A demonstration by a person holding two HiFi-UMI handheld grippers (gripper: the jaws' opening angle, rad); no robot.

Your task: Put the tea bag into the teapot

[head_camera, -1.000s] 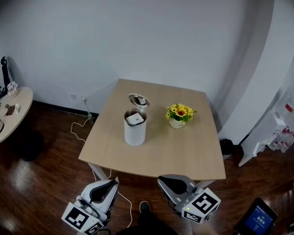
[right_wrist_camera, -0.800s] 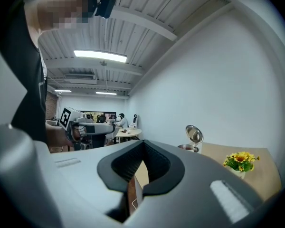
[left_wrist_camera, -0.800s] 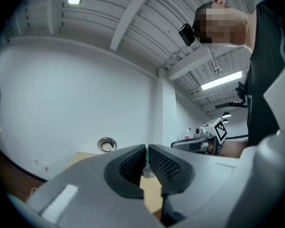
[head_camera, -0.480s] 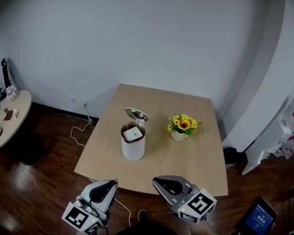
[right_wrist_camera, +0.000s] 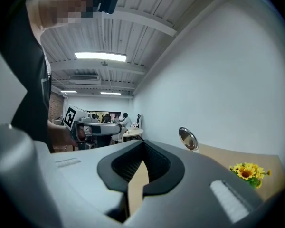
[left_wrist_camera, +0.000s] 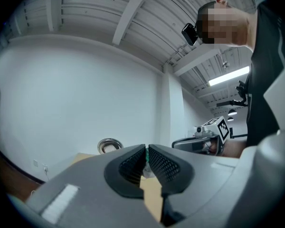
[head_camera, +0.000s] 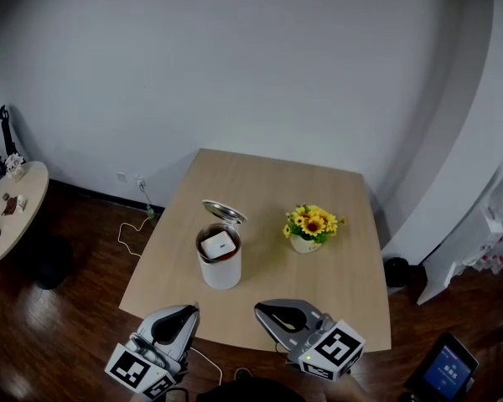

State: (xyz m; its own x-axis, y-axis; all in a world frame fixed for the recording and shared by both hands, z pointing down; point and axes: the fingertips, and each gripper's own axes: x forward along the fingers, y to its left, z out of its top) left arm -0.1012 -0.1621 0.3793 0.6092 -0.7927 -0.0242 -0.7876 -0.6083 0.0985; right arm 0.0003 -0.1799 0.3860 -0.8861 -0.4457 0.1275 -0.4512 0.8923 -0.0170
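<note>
A white cylindrical teapot [head_camera: 220, 266] stands on the wooden table [head_camera: 260, 182], left of centre. Its round metal lid [head_camera: 222, 212] is tipped open at the back. A white square tea bag [head_camera: 217, 244] lies in its dark open top. My left gripper [head_camera: 184, 311] and right gripper [head_camera: 260, 311] hang low at the table's near edge, well short of the pot. Both are shut with nothing held. In the left gripper view the left gripper [left_wrist_camera: 147, 151] points towards the lid [left_wrist_camera: 109, 145]. The right gripper [right_wrist_camera: 143, 144] sees the lid [right_wrist_camera: 187, 138] too.
A small pot of yellow flowers [head_camera: 310, 224] stands to the right of the teapot. A round side table [head_camera: 8, 208] with small items is at the far left. A cable [head_camera: 134, 224] trails on the dark wood floor. White furniture [head_camera: 478, 241] stands at the right.
The table and teapot have slid lower and slightly left in the head view. Both grippers stay shut at the bottom of the picture.
</note>
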